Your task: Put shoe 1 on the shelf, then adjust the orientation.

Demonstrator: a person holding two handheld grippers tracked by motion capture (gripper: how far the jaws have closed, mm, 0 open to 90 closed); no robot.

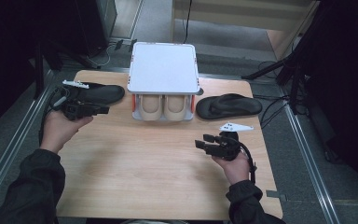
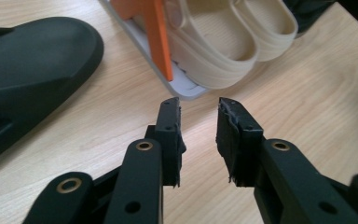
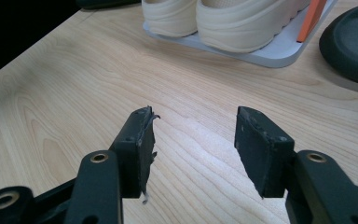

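From the high view, a small rack (image 1: 163, 70) with a white top stands at the far middle of the table (image 1: 158, 177), and a pair of cream shoes (image 1: 162, 108) already sits on its lower shelf. Two black sandals lie on the table, one on each side of the rack. The left sandal (image 1: 98, 93) is just beyond the left gripper (image 1: 103, 110), very near its jaws. The right sandal (image 1: 228, 106) is well ahead of the right gripper (image 1: 199, 142), whose jaws point toward the middle of the table.

In the left gripper view, the jaws stand partly open with only bare table between them. The black sandal (image 2: 28, 79) is ahead and to the left of the jaws, apart from them. The rack's orange post (image 2: 161, 37) and the cream shoes (image 2: 219, 46) are straight ahead.

In the right gripper view, the jaws are wide open and hold nothing. The cream shoes (image 3: 228, 18) are far ahead, and the other black sandal (image 3: 352, 44) is ahead to the right.

I judge that the cream pair is done, and both black sandals are not yet picked up.
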